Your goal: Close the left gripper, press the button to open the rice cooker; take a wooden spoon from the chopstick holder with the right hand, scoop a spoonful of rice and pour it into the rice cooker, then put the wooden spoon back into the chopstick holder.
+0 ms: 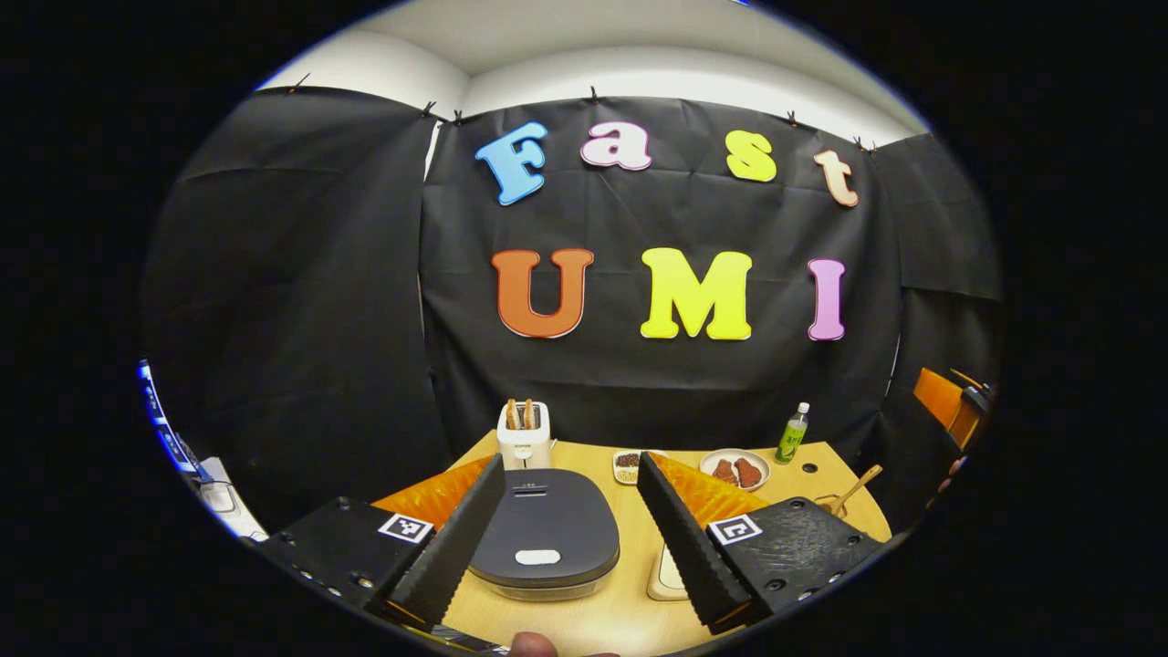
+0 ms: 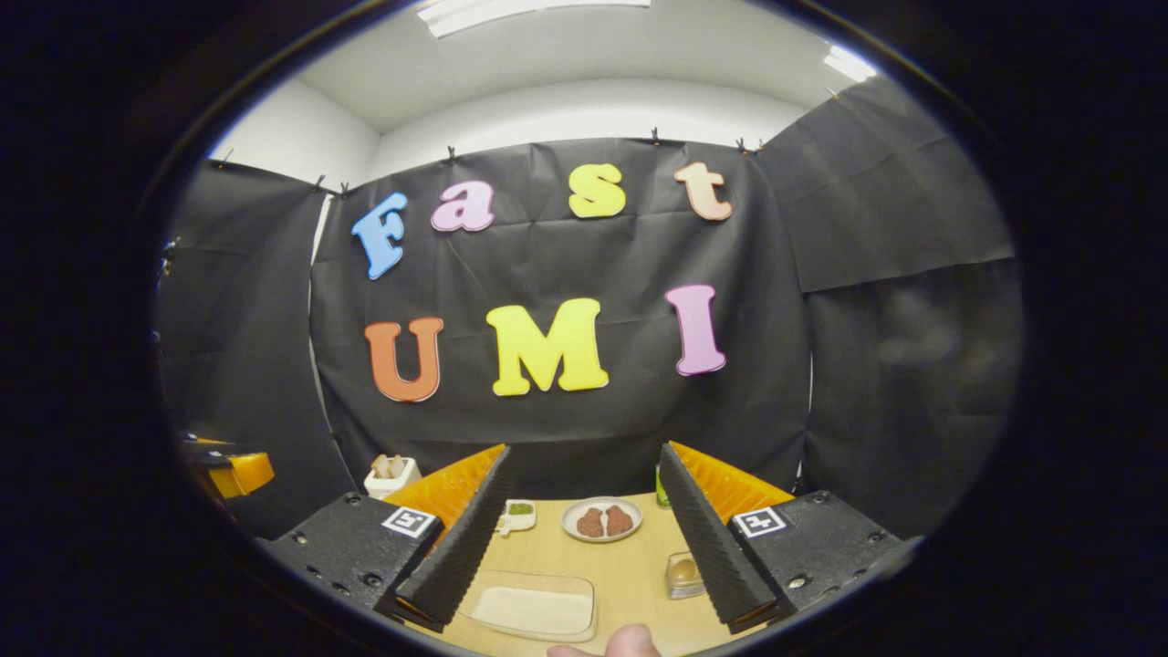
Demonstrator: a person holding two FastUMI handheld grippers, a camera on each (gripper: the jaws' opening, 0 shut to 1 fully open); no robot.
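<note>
Both grippers, left (image 1: 570, 525) and right (image 2: 584, 538), hold jaws wide apart, empty. Dark flat-lidded rice cooker (image 1: 545, 534) sits closed on the table (image 1: 593, 611); wooden spoon (image 1: 858, 488) stands in its holder. All steps remain.

1. In the left gripper view, the left gripper (image 1: 570, 525) is seen as two wedge-shaped fingers with ribbed, sawtooth inner faces.
2. Each finger is mounted on a black, textured block fastened with dark round screws.
3. A small square black-and-white marker is fixed on top of each block.
4. In the right gripper view, the right gripper (image 2: 584, 538) is built alike: ribbed wedge fingers, black screw-fastened blocks and one square marker per block.
5. A fingertip (image 2: 630, 641) of the person is glimpsed at the bottom edge.
</note>
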